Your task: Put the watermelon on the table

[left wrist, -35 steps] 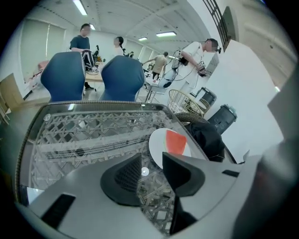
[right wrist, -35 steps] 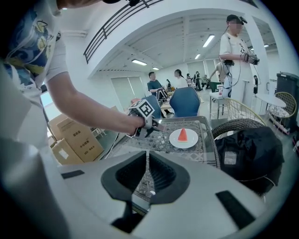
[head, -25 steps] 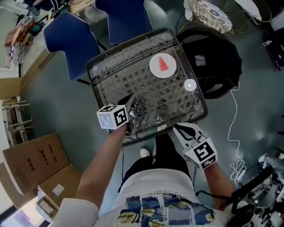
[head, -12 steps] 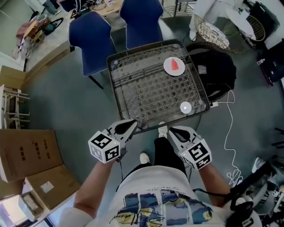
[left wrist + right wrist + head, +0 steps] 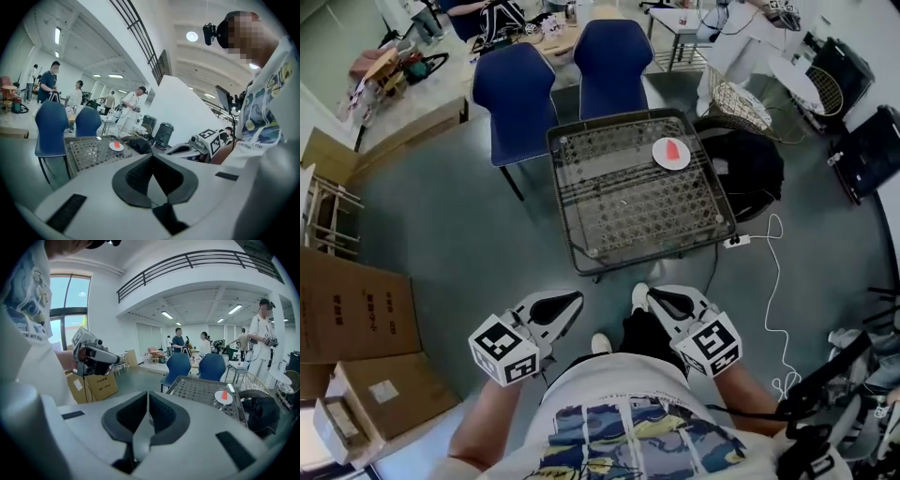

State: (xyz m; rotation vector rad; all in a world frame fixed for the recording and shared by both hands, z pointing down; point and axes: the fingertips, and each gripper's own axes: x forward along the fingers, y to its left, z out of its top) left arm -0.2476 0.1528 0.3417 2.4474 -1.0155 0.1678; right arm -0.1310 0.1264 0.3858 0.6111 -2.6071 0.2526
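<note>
Head view looks steeply down on the person's printed shirt. Nearest of all are the two tongs, held low and close to the body, one on each side of the feet. The left tongs (image 5: pixel 572 300) have their dark pads pressed together with nothing between them, as the left gripper view confirms. The right tongs (image 5: pixel 654 298) are likewise closed and empty in the right gripper view. Held so, well apart from the worktop, they look idle rather than ready to grasp, which fits a job that seems done.

Beyond a strip of bare grey floor (image 5: pixel 469 234) stands the wire-mesh worktop (image 5: pixel 609 216). Near its far right corner lies a white plate (image 5: pixel 660 159), and the red watermelon (image 5: pixel 674 150) wedge rests on it, probably so the soft piece has a flat seat rather than open mesh. A black bag (image 5: pixel 755 173) sits on the floor just beside the worktop's right edge, and two blue chairs (image 5: pixel 516 94) stand at its far side. Cardboard boxes (image 5: pixel 342 305) lie off to the left.
</note>
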